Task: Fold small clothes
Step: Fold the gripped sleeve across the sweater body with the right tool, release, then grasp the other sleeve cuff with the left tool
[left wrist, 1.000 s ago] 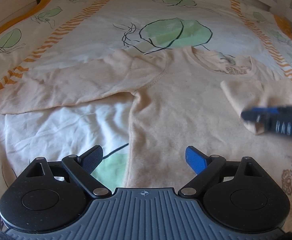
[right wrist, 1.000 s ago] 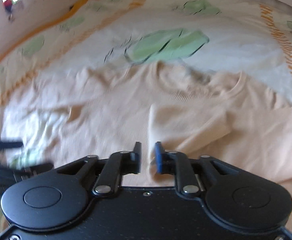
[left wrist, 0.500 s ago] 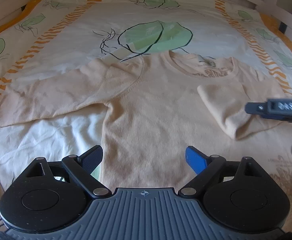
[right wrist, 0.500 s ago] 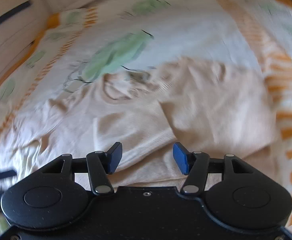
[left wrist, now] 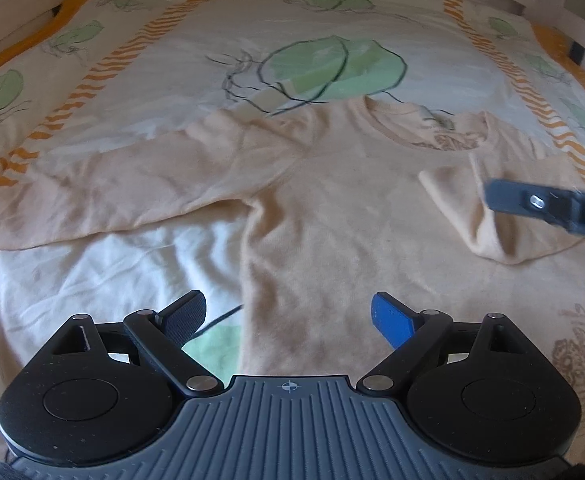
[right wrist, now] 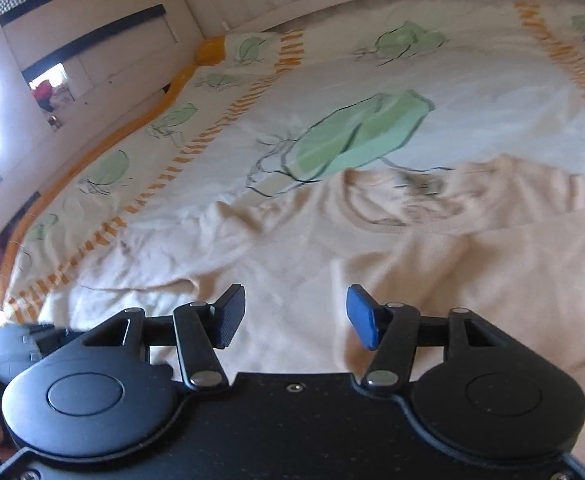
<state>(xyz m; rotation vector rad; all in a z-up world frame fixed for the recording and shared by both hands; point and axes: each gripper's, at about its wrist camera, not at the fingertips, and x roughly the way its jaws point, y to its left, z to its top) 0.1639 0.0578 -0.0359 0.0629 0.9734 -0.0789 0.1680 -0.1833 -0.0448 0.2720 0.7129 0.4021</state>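
Left wrist view: both tongs, left (left wrist: 286,314) and right (right wrist: 294,316), gape empty above the peach sweater (left wrist: 332,216), one sleeve (left wrist: 488,216) folded inward

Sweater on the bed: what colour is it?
Pale peach, plain knit sweater; the left wrist view shows it best.

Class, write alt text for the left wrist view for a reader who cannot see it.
A peach long-sleeved top lies flat on a leaf-print bedspread, one sleeve spread out and the other sleeve folded across its chest. The left gripper is open and empty in the foreground; the right gripper enters from the right above the fold.
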